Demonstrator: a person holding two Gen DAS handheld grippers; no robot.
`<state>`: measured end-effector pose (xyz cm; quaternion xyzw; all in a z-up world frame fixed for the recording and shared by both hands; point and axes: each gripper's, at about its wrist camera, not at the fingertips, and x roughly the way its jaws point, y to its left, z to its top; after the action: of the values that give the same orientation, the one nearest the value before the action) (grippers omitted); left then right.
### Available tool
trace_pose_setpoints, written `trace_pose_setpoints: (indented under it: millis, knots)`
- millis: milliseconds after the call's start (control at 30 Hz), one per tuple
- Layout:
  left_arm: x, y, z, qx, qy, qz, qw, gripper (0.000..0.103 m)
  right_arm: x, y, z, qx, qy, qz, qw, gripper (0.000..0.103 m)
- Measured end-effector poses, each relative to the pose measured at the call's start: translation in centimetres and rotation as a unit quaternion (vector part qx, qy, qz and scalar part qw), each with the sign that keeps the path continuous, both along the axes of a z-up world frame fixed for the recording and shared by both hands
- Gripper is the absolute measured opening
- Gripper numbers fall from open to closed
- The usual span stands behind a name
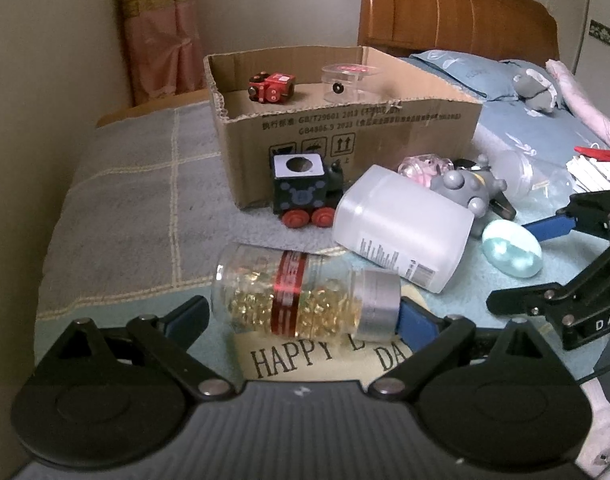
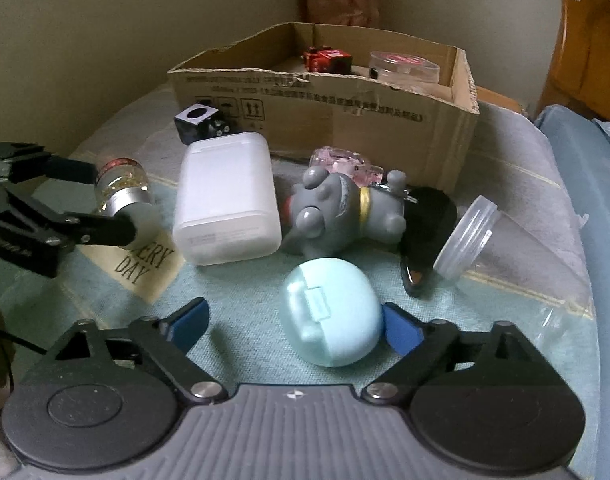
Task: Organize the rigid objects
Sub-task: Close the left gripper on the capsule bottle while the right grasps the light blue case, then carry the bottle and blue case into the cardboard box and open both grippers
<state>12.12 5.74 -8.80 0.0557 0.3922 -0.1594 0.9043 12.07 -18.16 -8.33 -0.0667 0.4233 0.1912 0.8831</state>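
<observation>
A clear bottle of gold capsules (image 1: 301, 294) with a silver cap lies on its side between the open fingers of my left gripper (image 1: 305, 320); the cap touches the right finger. It also shows in the right wrist view (image 2: 123, 188). A light blue oval case (image 2: 329, 312) lies between the open fingers of my right gripper (image 2: 295, 322), close to the right finger. A white frosted bottle (image 1: 403, 228), a grey elephant toy (image 2: 341, 212) and a black toy train (image 1: 305, 188) lie in front of the cardboard box (image 1: 345, 136).
The box holds a red toy train (image 1: 271, 86) and a clear round container (image 1: 351, 82). A clear plastic jar (image 2: 505, 248), a pink clear item (image 2: 345, 164) and a black object (image 2: 425, 232) lie to the right. Pillows and a wooden headboard (image 1: 457, 4) are behind.
</observation>
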Motion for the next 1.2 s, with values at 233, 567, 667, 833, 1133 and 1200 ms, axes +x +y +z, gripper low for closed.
trace_pose_setpoints:
  millis: [233, 567, 667, 833, 1133, 1200]
  knots:
    - [0.1, -0.1, 0.0, -0.001, 0.003, 0.002, 1.0000, 0.098, 0.8, -0.1, 0.0, -0.031, -0.016, 0.013, 0.999, 0.076]
    - [0.3, -0.3, 0.3, 0.008, 0.003, -0.010, 0.9999, 0.095, 0.7, 0.2, 0.5, -0.040, -0.011, 0.037, 0.998, 0.058]
    - [0.4, -0.5, 0.4, 0.017, 0.007, -0.017, 0.9997, 0.095, 0.6, 0.2, 0.6, -0.043, -0.006, 0.035, 0.998, 0.058]
    - [0.2, -0.4, 1.0, 0.024, 0.015, -0.023, 0.9993, 0.095, 0.5, 0.0, 1.1, -0.048, -0.003, 0.037, 0.998, 0.058]
    - [-0.2, -0.6, 3.3, 0.032, -0.002, -0.036, 0.9989, 0.094, 0.1, -0.3, 2.7, -0.045, -0.003, 0.052, 0.998, 0.058]
    - [-0.2, -0.7, 4.0, 0.031, -0.006, -0.040, 0.9987, 0.094, 0.1, -0.3, 3.1, -0.044, -0.004, 0.056, 0.997, 0.058]
